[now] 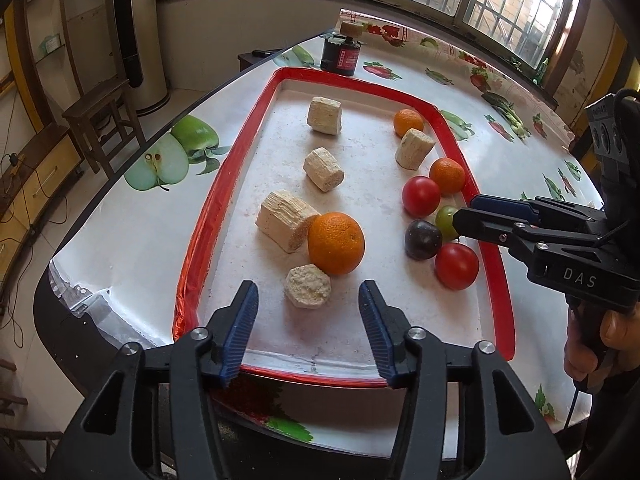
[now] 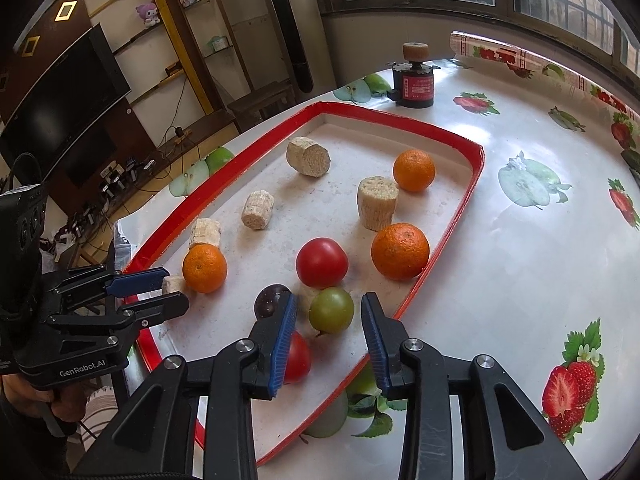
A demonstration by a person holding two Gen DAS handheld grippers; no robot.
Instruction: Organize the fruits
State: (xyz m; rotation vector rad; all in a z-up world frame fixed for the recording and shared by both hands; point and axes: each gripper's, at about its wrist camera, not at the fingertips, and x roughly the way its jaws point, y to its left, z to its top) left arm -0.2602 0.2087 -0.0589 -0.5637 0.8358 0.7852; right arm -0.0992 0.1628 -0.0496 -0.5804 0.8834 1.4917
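Note:
A red-rimmed white tray (image 1: 208, 216) (image 2: 452, 224) holds three oranges, two red tomatoes, a green fruit, a dark plum and several beige corn-cob pieces. My left gripper (image 1: 308, 300) is open and empty, just short of a cob stub (image 1: 308, 286) and the big orange (image 1: 336, 242). My right gripper (image 2: 329, 320) (image 1: 464, 216) is open, its jaws either side of the green fruit (image 2: 331, 310) (image 1: 445, 221) without closing on it. The plum (image 2: 270, 300) and a red tomato (image 2: 298, 358) lie left of its left finger. Another tomato (image 2: 322, 262) sits beyond.
A red and black motor-like cylinder (image 1: 340, 56) (image 2: 412, 88) stands on the fruit-print tablecloth (image 2: 540, 240) beyond the tray. Oranges (image 2: 400, 252) (image 2: 414, 170) sit near the tray's right rim. The table edge drops off at left, with a stool (image 1: 100, 120) below.

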